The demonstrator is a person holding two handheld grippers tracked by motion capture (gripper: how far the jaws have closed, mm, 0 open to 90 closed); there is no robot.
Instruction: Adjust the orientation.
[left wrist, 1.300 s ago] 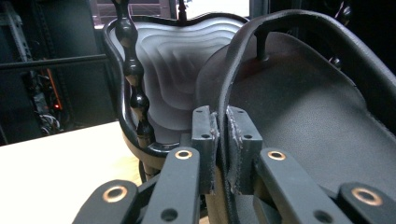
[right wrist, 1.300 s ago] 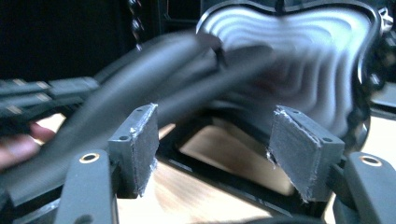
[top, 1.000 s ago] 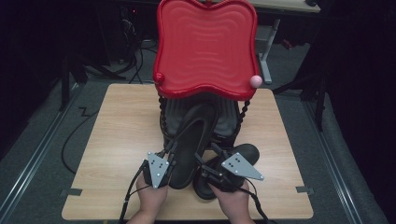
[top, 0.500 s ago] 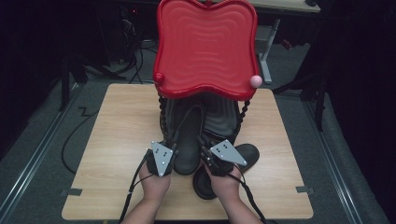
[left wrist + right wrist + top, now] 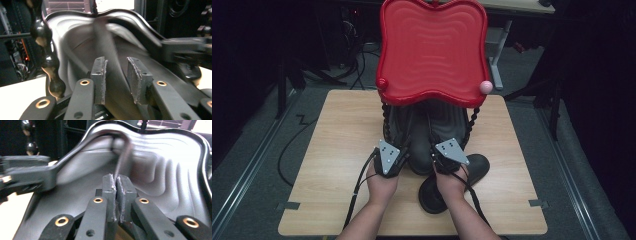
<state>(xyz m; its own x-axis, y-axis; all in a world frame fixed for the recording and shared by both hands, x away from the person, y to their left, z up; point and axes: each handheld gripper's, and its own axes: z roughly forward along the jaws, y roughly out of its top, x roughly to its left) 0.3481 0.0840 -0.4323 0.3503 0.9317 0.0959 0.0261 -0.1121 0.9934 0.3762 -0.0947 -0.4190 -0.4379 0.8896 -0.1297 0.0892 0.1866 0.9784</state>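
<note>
shoe (image 5: 419, 150): black, soft-looking, on the lower black tray (image 5: 160, 167) of the red-topped rack (image 5: 432, 50), middle of the tabletop (image 5: 332, 150)
left gripper (image 5: 116, 77): fingers part-open around the shoe
right gripper (image 5: 116, 195): fingers pinched on a thin lace (image 5: 121, 161)
second shoe (image 5: 452, 185): on the tabletop by the right hand
handling: probably light and floppy, lace could slip, grab the stiffer body

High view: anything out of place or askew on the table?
A black shoe lies skewed on the table by the right hand, off the rack's black lower tray, while the right gripper pinches a thin cord. Nothing else stands out.
</note>
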